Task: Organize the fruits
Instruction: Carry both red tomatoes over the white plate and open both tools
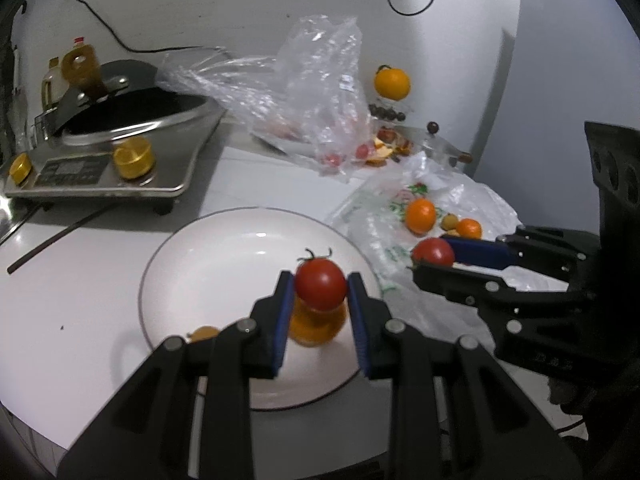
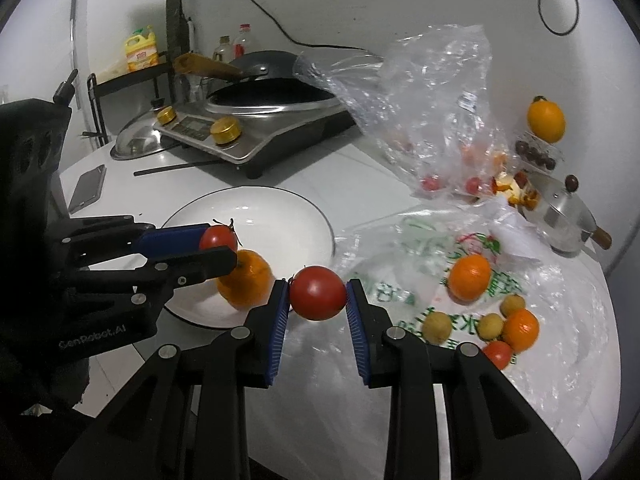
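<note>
My left gripper [image 1: 321,286] is shut on a red tomato with a green stem [image 1: 321,285] and holds it above the white plate [image 1: 208,264]. An orange [image 1: 316,326] lies on the plate right under it. My right gripper [image 2: 317,294] is shut on a second red tomato [image 2: 317,293], held above the table just right of the plate [image 2: 288,216]. In the right wrist view the left gripper [image 2: 224,246] and its tomato [image 2: 218,237] hang over the orange [image 2: 246,283]. Loose oranges [image 2: 470,277], small yellow fruits [image 2: 437,326] and a tomato [image 2: 498,354] lie on a plastic bag [image 2: 560,320].
An induction cooker with a wok [image 2: 260,120] stands behind the plate. A crumpled clear bag [image 2: 432,100] with fruit lies at the back. A small steel pot [image 2: 564,216], a phone [image 2: 86,188], a pot lid [image 2: 136,142] and a chopstick [image 2: 180,167] are on the table.
</note>
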The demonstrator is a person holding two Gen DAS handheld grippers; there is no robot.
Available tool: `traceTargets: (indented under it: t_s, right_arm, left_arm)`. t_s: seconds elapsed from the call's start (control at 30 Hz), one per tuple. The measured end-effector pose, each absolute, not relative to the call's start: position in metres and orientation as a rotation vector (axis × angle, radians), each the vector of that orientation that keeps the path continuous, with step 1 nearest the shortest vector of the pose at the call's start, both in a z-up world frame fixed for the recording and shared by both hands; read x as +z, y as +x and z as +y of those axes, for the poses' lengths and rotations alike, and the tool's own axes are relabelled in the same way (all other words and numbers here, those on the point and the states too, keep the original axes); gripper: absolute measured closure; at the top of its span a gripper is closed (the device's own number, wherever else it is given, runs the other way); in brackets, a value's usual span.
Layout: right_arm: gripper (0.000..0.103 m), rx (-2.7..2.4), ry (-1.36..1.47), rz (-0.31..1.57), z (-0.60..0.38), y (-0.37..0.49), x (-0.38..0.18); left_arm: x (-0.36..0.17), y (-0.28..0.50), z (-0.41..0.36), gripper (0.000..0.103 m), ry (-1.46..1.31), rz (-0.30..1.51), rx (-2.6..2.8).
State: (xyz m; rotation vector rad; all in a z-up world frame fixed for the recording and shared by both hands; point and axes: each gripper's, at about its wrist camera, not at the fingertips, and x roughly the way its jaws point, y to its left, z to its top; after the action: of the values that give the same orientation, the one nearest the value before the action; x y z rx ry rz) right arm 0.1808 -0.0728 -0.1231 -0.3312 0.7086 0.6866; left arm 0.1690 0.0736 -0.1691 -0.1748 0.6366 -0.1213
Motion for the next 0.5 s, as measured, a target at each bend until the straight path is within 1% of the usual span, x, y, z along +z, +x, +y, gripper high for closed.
traceTargets:
  t_s: [0.5]
  right_arm:
    - [0.072,0.713,-0.349,0.732,-0.035,0.19,-0.132]
  left_arm:
    - [-0.179,0.174,0.11,0.075,-0.175,0.65,-0.086]
